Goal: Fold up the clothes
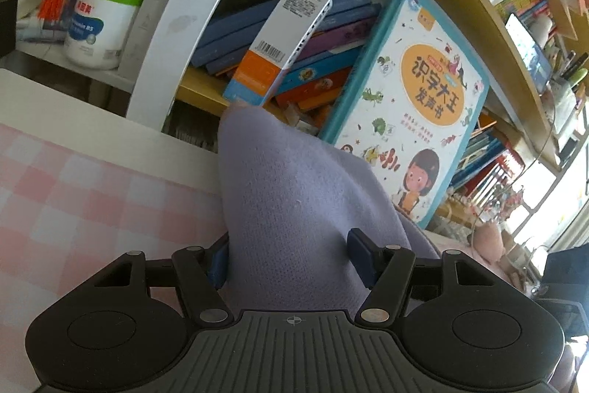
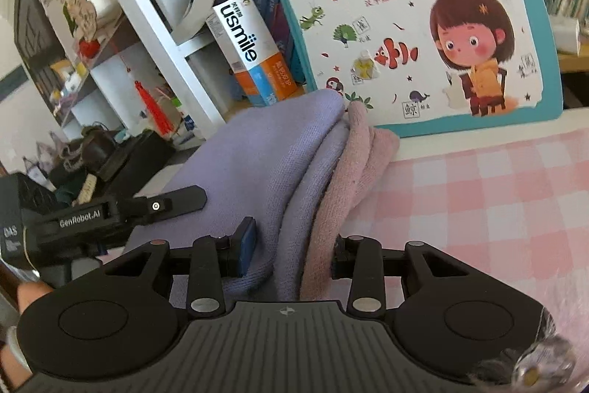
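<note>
A lavender knitted garment (image 1: 291, 194) with a dusty pink layer (image 2: 346, 179) under it lies bunched on the pink checked tablecloth (image 1: 73, 201). My left gripper (image 1: 291, 260) is shut on a thick fold of the lavender cloth, which rises to a peak in front of it. My right gripper (image 2: 291, 249) is shut on the stacked lavender and pink folds (image 2: 294, 172) near the table's far edge. The left gripper's body (image 2: 92, 216) shows at the left of the right wrist view, resting on the same cloth.
A large children's book (image 2: 405, 13) leans upright just behind the cloth. Behind it stand shelves with books (image 1: 302, 35), a toothpaste box (image 2: 250, 50) and a white tub of pens (image 1: 99, 21). The checked tablecloth (image 2: 497, 194) stretches to the right.
</note>
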Demonstrator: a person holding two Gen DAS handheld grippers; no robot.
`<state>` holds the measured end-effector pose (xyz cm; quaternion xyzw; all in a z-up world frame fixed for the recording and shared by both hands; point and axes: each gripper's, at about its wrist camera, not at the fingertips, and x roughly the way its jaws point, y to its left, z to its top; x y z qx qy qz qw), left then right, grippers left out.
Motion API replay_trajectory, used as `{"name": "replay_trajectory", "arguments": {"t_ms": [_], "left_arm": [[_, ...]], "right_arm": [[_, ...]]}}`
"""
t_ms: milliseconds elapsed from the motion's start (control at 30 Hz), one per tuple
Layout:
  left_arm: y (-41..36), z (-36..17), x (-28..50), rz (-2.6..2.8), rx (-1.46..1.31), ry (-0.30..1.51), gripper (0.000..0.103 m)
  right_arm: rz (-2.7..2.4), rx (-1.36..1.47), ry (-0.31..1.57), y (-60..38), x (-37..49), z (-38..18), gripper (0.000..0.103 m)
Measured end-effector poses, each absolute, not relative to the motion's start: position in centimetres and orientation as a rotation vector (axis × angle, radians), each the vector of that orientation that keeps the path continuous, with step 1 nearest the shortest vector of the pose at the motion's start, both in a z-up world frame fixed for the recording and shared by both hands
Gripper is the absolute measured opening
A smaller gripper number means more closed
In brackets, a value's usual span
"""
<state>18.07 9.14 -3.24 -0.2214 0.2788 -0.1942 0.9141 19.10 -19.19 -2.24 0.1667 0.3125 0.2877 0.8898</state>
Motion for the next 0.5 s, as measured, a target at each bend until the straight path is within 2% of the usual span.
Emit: {"name": "replay_trajectory", "arguments": {"t_ms": [167,233,333,400,500], "left_arm": [[9.4,-3.5,17.9,-0.406,-0.462,0.57,0.067],[9.4,-3.4,17.7,-0.391,-0.452,0.56,0.075],[9.5,-3.1,17.1,-0.355,-0.426,0.531,0.081],[9.7,-2.7,16.3,-0.34,-0.408,0.512,0.081],[9.7,-2.0,14.5,-0.3,-0.377,0.479,0.089]], "right_arm": [[0.613,0.389,0.65,-19.8,19.4,-3.0,0.04],[0.607,0.399,0.643,-19.9,19.3,-3.1,0.046],[0.569,0.37,0.626,-19.8,18.7,-2.8,0.059],[0.551,0.349,0.603,-20.0,18.0,-2.5,0.064],[0.52,0.327,0.559,-20.5,16.5,-2.0,0.067]]}}
